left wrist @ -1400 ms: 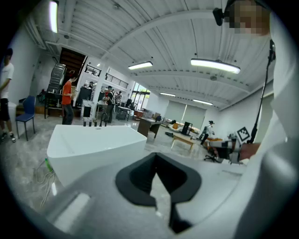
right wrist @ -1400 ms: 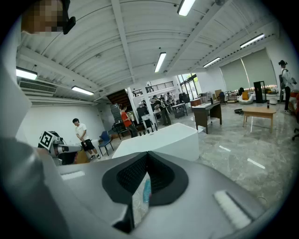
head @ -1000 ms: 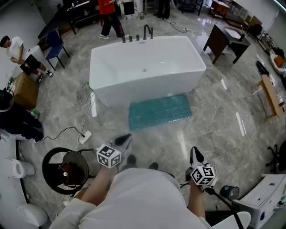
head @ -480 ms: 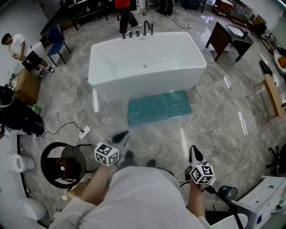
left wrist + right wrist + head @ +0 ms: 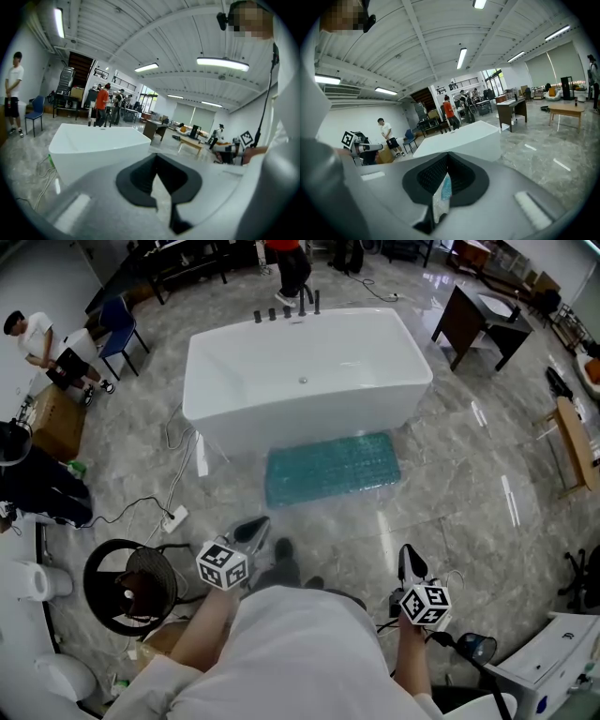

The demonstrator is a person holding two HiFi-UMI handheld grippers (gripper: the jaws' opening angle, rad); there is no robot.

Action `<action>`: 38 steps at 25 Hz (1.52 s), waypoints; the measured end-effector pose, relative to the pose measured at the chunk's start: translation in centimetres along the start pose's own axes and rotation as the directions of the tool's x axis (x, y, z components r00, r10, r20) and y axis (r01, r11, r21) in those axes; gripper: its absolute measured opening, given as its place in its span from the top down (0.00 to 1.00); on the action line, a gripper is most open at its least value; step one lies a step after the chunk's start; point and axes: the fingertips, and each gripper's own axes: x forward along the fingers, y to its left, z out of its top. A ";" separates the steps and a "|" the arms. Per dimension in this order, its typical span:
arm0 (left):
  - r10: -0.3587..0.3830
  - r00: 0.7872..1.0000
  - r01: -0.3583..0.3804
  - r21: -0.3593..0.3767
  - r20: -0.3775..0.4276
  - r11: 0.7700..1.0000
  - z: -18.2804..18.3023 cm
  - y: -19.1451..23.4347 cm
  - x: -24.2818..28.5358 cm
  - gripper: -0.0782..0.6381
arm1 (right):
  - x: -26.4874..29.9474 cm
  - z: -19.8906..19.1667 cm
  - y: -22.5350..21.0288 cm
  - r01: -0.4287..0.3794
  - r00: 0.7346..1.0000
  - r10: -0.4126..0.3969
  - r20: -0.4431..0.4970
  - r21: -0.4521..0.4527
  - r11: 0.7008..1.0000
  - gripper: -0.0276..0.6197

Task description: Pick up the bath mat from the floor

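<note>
Approach step: teal nubbed bath mat [image 5: 331, 468] lies well ahead of my left gripper [image 5: 255, 529] and right gripper [image 5: 410, 562], both closed, empty; next open, reach down

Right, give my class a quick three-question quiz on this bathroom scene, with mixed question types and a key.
1. True or false: the bath mat lies inside the bathtub.
2. The left gripper and right gripper are: A) open; B) shut on the mat; C) shut, holding nothing.
3. Fill in: the mat's colour is ___.
Key: 1 false, it lies on the floor in front of the bathtub; 2 C; 3 teal.
</note>
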 end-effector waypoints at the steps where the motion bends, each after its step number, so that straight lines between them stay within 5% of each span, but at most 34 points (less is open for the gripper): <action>1: 0.000 1.000 0.000 0.000 0.001 1.000 0.1 0.2 0.3 0.89 | 0.3 0.1 -0.1 -0.002 1.000 0.002 0.001 0.000 1.000 0.95; 10: -0.024 1.000 0.024 -0.009 0.000 1.000 2.6 4.4 3.6 0.89 | 4.8 1.8 0.3 0.009 1.000 -0.009 0.009 0.011 1.000 0.95; 25: -0.099 0.995 0.099 0.019 0.012 0.995 12.0 18.5 13.0 0.89 | 20.5 9.6 3.3 0.032 0.999 -0.032 0.012 -0.021 0.999 0.95; 38: -0.153 0.988 0.153 0.004 -0.029 0.988 14.5 27.1 19.1 0.89 | 30.4 13.0 3.9 0.066 0.998 -0.066 0.005 -0.033 0.997 0.95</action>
